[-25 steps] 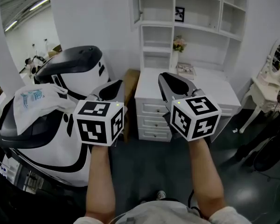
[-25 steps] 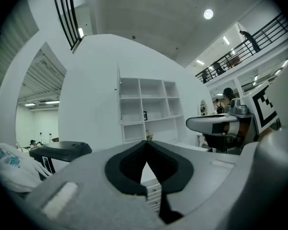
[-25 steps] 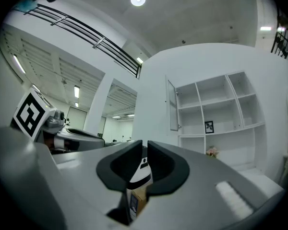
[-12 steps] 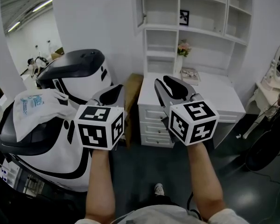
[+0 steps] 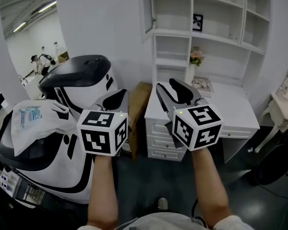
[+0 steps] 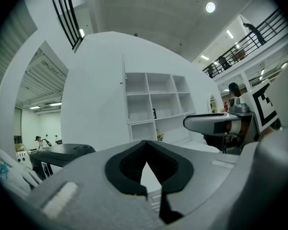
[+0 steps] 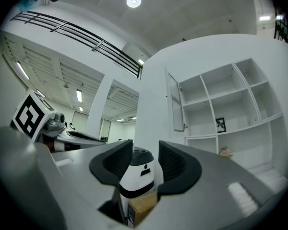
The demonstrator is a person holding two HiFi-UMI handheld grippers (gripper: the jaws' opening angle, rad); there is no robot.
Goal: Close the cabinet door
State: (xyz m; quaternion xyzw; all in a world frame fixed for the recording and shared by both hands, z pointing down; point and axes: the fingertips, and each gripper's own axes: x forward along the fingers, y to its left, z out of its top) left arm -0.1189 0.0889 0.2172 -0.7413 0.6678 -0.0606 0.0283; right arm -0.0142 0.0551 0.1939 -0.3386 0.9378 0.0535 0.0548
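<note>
At the head view, I am holding both grippers level in front of me, well apart from the shelf unit (image 5: pixel 191 8). The left gripper (image 5: pixel 119 96) is sitting beside the white machine (image 5: pixel 81 80). The right gripper (image 5: pixel 167 87) is pointing toward the desk (image 5: pixel 235 111). The door (image 5: pixel 147 8) is standing open at the unit's upper left, above and beyond both grippers, untouched.

At the left gripper view, the left gripper (image 6: pixel 145 146) is showing its jaws clenched tip to tip, with nothing between them. The door (image 6: pixel 125 97) is appearing almost edge-on, left of the shelves.

At the right gripper view, the right gripper (image 7: pixel 145 150) is opening its jaws and gripping nothing. Only the distant machine (image 7: pixel 137 176) and a box (image 7: pixel 141 207) are showing through the gap. The door (image 7: pixel 175 102) is hanging swung out, up and right of the jaws.

Risks, as I am judging them:
- The door is sitting high, so an approach kept low would be meeting the desk or lower shelves instead.
- The panel looks thin and glazed, so an off-centre jaw tip could be slipping off its edge.
- A hard push could be slamming the door and bouncing it open again.
</note>
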